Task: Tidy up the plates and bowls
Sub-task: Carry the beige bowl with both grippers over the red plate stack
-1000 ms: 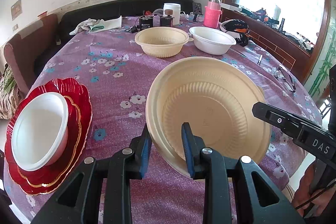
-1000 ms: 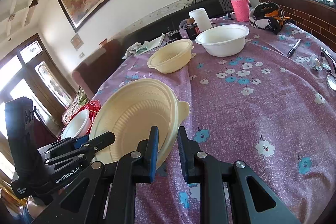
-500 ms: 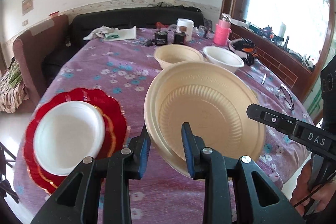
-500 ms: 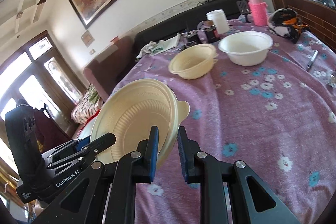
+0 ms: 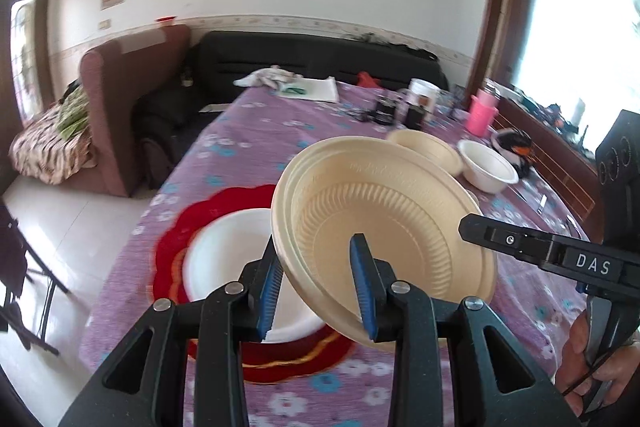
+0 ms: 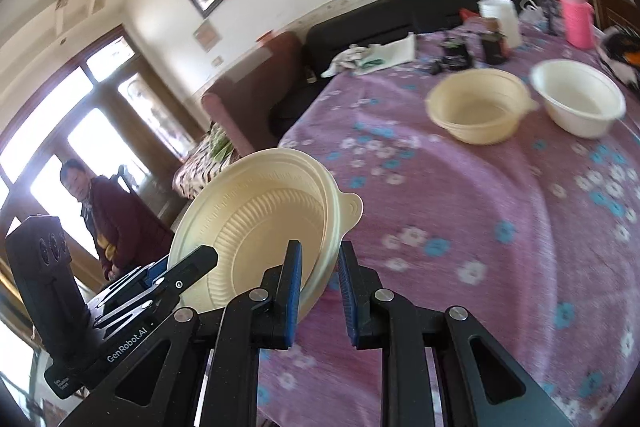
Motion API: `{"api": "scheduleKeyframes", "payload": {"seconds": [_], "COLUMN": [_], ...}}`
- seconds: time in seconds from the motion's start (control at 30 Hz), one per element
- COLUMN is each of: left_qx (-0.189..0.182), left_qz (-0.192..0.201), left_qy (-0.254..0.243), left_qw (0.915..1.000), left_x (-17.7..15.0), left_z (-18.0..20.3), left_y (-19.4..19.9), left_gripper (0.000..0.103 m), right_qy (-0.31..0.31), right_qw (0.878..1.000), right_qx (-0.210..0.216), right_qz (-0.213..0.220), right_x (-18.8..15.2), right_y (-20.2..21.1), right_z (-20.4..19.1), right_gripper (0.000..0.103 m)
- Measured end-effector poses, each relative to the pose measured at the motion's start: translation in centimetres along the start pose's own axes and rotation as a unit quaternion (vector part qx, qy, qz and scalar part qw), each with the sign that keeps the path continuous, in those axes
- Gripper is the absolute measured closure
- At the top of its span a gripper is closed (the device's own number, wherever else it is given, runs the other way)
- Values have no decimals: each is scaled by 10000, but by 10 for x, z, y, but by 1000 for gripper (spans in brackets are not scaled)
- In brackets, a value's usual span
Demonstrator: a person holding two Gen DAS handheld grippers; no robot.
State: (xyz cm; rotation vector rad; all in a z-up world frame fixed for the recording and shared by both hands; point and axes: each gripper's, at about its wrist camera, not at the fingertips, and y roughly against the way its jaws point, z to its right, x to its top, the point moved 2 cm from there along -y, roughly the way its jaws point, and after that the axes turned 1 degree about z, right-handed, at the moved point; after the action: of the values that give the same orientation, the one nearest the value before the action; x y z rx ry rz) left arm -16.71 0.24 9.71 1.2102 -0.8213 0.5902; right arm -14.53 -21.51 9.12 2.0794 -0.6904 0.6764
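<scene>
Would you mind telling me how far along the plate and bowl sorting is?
Done: a white plate sits on the red scalloped plate. In hand: both the left tool and right tool grip the cream ribbed plastic plate. Left: the cream bowl and white bowl stand unstacked.

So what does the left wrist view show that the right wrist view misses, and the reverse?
Only the left wrist view shows the red plate with a white plate on it, partly under the held cream plate, plus the holder's hand.

Only the right wrist view shows a bystander by the windows and the cream plate's tab.

Both show the left gripper and right gripper, each shut on the cream plate's rim, the cream bowl, the white bowl and the purple table.
</scene>
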Motion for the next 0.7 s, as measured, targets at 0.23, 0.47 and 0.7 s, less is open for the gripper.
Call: {"api": "scheduleKeyframes", "payload": {"seconds": [0.23,0.47,0.7], "left_qx": [188,270,262], "left_qz": [-81,-252,-416], "left_qy": [517,791,867], "left_qw": [9985,9962,9950], "left_x": [-3,-11,-18], "left_z": [-50,-75,-79], "left_y": [-6,-21,-34], "left_gripper": [72,72,72], "right_qy": [273,366,379], "right_qw": [9992,9974,9967], "right_qx": [24,-68,-173], "right_qz": [-285,-610,-696], "right_x": [7,1,-2], "right_y": [-48,-87,-98], "right_z": [-34,-42,-41], "right_gripper": [82,82,82]}}
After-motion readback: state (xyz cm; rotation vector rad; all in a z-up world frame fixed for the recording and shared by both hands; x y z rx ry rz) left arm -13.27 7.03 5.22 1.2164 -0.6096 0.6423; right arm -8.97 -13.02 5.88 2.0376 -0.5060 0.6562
